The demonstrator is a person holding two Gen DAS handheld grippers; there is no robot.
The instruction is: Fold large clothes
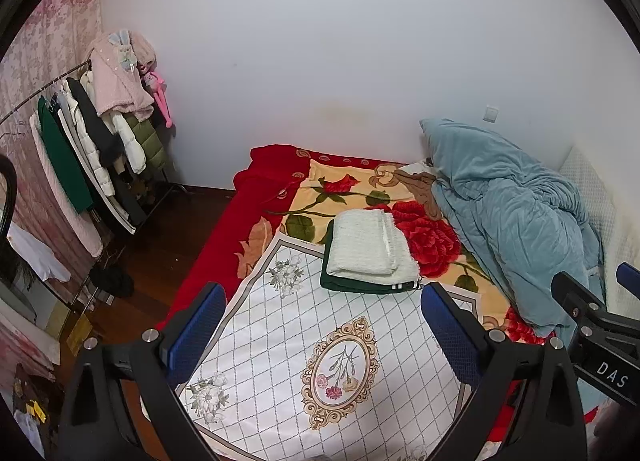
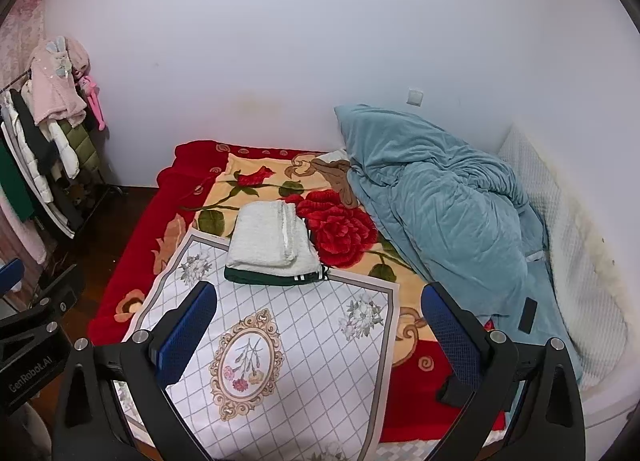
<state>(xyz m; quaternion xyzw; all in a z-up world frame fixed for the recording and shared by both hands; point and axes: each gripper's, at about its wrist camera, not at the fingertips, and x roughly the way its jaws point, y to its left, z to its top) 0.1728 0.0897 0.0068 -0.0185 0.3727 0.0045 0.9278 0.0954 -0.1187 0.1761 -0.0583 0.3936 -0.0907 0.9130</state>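
**Mia:** What could go wrong here?

**Ben:** Look at the folded fluffy white garment (image 1: 370,243). It sits on top of the folded dark green garment with white stripes (image 1: 362,286), at the far edge of the white cloth mat with a diamond grid and flower prints (image 1: 320,341). The pile is soft and the top piece is not lined up with the bottom one. If a gripper bumps it, the white one could slide off and come undone.

**Mia:** Are the grippers holding anything?

**Ben:** No. The left gripper (image 1: 324,325) has its jaws wide apart with nothing between them. The right gripper (image 2: 320,325) is the same. Both hang above the mat, near the pile but not touching it.

**Mia:** What else could go wrong?

**Ben:** The mat lies loose on the red and yellow rose-print blanket (image 1: 424,237) that covers the bed. A tug could wrinkle it. The big crumpled blue-green quilt (image 2: 440,213) sits close on the right, so a wide swing could catch it. The small flat black thing (image 2: 527,315) on the quilt could get knocked off too.

**Mia:** Can you read any words?

**Ben:** Yes. In the left camera, the other gripper's body says "DAS" (image 1: 610,374). In the right camera, the other one says "GenRobot.AI" (image 2: 30,375). I see no labels I can read on the clothes.
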